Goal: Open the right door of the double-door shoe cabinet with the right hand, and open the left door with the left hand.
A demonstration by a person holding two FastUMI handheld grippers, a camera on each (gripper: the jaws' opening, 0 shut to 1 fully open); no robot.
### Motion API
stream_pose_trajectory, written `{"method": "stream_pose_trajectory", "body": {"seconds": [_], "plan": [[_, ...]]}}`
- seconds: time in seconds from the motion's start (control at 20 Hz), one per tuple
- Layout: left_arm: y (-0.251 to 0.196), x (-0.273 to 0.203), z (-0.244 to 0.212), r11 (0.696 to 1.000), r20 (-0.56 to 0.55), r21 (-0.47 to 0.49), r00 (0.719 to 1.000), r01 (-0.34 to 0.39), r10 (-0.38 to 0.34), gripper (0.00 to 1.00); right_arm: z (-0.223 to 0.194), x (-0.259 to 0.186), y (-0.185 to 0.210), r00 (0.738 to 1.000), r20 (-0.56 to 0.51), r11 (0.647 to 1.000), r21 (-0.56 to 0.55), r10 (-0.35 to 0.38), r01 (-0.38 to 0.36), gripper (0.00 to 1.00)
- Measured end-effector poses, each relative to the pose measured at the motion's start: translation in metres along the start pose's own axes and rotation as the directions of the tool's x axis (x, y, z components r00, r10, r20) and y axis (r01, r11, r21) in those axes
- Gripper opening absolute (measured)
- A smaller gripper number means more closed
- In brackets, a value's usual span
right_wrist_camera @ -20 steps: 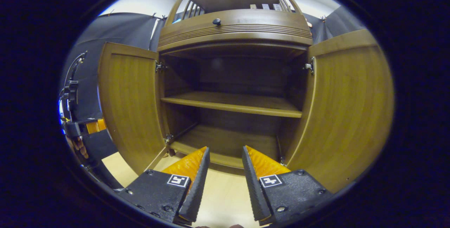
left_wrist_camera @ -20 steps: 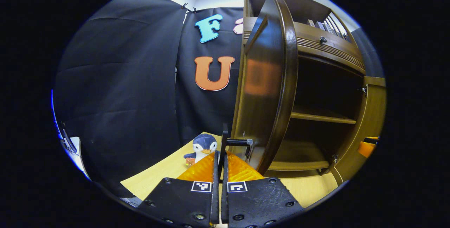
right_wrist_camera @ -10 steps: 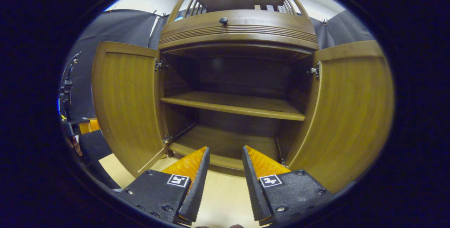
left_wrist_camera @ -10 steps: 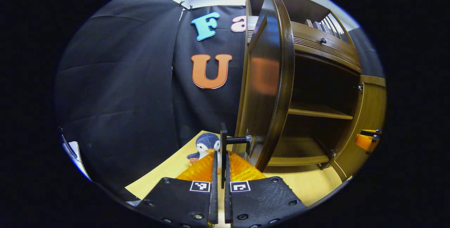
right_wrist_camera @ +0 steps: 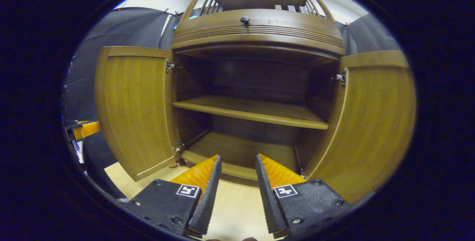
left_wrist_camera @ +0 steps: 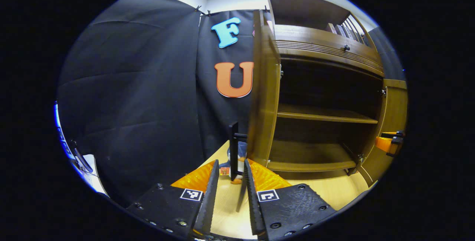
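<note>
Letting go, the left claw [left_wrist_camera: 227, 181] now stands spread, its fingers flanking the handle [left_wrist_camera: 233, 152] without pinching it; half a second ago it clamped there; the left door [right_wrist_camera: 135, 109] and right door [right_wrist_camera: 374, 122] both stand wide; the right claw [right_wrist_camera: 236, 174] hangs spread, empty; task looks complete.

Recording booth, black cloth wall [left_wrist_camera: 141, 96], wooden shoe cabinet [right_wrist_camera: 256, 29]

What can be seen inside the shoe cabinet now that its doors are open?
Inside the cabinet there is one middle shelf and a bottom board; both look bare, with no shoes. The back is dark, so its far corners cannot be judged.
</note>
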State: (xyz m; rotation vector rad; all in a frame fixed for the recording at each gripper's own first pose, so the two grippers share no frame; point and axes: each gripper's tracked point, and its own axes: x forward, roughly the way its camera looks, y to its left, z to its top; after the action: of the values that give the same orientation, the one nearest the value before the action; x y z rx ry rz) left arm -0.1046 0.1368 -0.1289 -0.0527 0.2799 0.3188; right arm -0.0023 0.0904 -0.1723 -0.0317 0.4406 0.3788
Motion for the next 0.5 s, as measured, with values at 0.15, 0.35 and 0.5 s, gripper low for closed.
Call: {"method": "stream_pose_trajectory", "body": {"seconds": [0.15, 0.35, 0.5], "plan": [[-0.017, -0.007, 0.009, 0.999, 0.027, 0.035, 0.999, 0.03, -0.031, 0.74, 0.009, -0.001, 0.004, 1.0, 0.019, 1.0, -0.002, -0.001, 0.001, 0.62], [-0.062, -0.007, 0.03, 0.985, 0.084, 0.129, 0.989, 0.11, -0.122, 0.78, 0.027, -0.012, 0.001, 0.998, 0.055, 1.0, -0.006, -0.016, 0.017, 0.65], [-0.102, -0.002, 0.044, 0.97, 0.109, 0.136, 0.97, 0.202, -0.218, 0.87, 0.041, -0.023, -0.013, 0.994, 0.09, 0.998, 0.006, -0.065, 0.064, 0.75]]}}
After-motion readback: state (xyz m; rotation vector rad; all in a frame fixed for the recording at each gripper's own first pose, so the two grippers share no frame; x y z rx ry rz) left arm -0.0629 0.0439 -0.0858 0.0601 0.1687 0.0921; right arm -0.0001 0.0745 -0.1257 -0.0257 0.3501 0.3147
